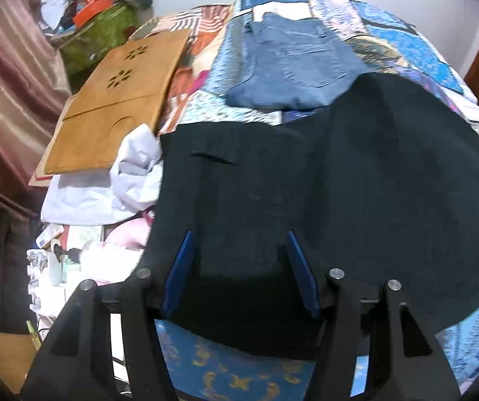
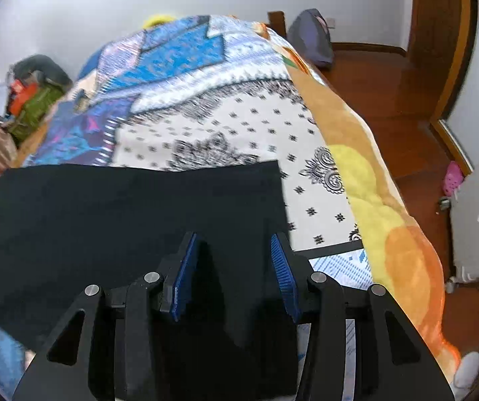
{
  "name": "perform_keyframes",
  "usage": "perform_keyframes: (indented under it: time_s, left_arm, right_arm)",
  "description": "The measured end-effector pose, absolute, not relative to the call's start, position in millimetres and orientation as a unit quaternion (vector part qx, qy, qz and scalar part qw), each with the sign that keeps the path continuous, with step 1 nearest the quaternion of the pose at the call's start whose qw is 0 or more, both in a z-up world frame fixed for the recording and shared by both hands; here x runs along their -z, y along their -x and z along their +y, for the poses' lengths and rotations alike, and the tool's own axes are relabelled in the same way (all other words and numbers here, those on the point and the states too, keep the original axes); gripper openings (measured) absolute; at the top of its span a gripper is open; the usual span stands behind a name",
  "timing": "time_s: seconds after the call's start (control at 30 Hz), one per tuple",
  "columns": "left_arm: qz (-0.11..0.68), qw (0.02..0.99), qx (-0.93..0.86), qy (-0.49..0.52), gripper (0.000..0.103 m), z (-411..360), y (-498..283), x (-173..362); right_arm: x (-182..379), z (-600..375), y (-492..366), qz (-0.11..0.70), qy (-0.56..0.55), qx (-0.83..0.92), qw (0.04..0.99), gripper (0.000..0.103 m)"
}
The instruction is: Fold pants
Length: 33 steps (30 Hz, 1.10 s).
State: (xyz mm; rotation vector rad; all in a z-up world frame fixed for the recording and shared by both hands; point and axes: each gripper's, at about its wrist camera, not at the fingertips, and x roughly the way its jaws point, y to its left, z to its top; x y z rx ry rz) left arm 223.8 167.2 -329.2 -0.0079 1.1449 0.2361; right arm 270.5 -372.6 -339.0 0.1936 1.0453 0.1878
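Black pants lie spread flat on the patterned bedspread; a slit pocket shows near their upper left. My left gripper is open, its blue pads apart just above the near part of the pants. In the right wrist view the same black pants cover the lower left, with a straight far edge and a corner at the right. My right gripper is open over the pants' right end, blue pads apart with nothing between them.
Folded blue jeans lie on the bed beyond the black pants. A wooden lap board and white cloth sit at the left. An orange-yellow blanket edge drops to the wooden floor at the right.
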Motion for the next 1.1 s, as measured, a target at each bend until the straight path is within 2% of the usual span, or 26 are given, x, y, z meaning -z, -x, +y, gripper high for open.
perform_keyframes:
  time_s: [0.13,0.2,0.23,0.27,0.3,0.37,0.6,0.73,0.8,0.87,1.0,1.03,1.1]
  left_arm:
    - [0.564,0.815,-0.129,0.012,0.058,184.1,-227.5,353.2]
    - [0.565,0.814,-0.127,0.038,0.061,191.8,-226.8,363.9]
    - [0.561,0.816,-0.13,0.049,0.063,194.4,-225.9,364.8]
    - [0.558,0.817,-0.132,0.06,0.064,196.4,-225.3,365.8]
    - [0.557,0.817,-0.134,0.065,0.065,196.6,-225.3,366.7]
    - [0.557,0.817,-0.137,0.058,0.067,192.5,-225.6,367.3]
    - [0.559,0.815,-0.139,0.06,0.071,193.4,-226.9,368.6]
    - [0.559,0.815,-0.142,0.051,0.073,191.8,-227.2,368.6]
    - [0.558,0.816,-0.142,0.047,0.074,191.8,-226.7,369.1]
    - [0.559,0.816,-0.14,0.05,0.074,193.5,-226.5,369.0]
    - [0.566,0.813,-0.132,0.031,0.074,188.9,-224.7,358.3]
    - [0.565,0.815,-0.128,0.025,0.074,186.2,-224.0,354.0]
    - [0.552,0.826,-0.116,0.004,0.074,173.4,-221.2,337.2]
  right_arm:
    - [340.6,-370.3,-267.1,0.491,-0.084,-0.1,0.862,0.044]
    - [340.0,-367.2,-266.7,0.484,-0.069,-0.099,0.866,0.041]
    - [340.5,-364.9,-268.3,0.482,-0.061,-0.097,0.869,0.036]
    - [339.3,-362.3,-266.5,0.476,-0.045,-0.088,0.874,0.023]
    - [339.1,-359.5,-267.5,0.474,-0.033,-0.081,0.876,0.016]
    - [337.0,-355.9,-267.5,0.468,-0.027,-0.082,0.88,0.007]
    - [298.8,-351.8,-257.5,0.378,0.044,-0.038,0.924,0.004]
    - [308.8,-361.6,-280.9,0.402,0.064,-0.014,0.913,0.002]
    - [331.4,-367.1,-294.5,0.436,0.079,0.006,0.896,0.0]
    - [353.6,-377.0,-305.1,0.497,0.034,-0.021,0.867,0.0]
    - [332.0,-380.6,-288.9,0.479,0.009,-0.043,0.877,0.001]
    - [321.9,-381.5,-282.4,0.472,0.004,-0.048,0.88,0.003]
    - [306.0,-383.9,-270.1,0.465,-0.012,-0.059,0.883,0.016]
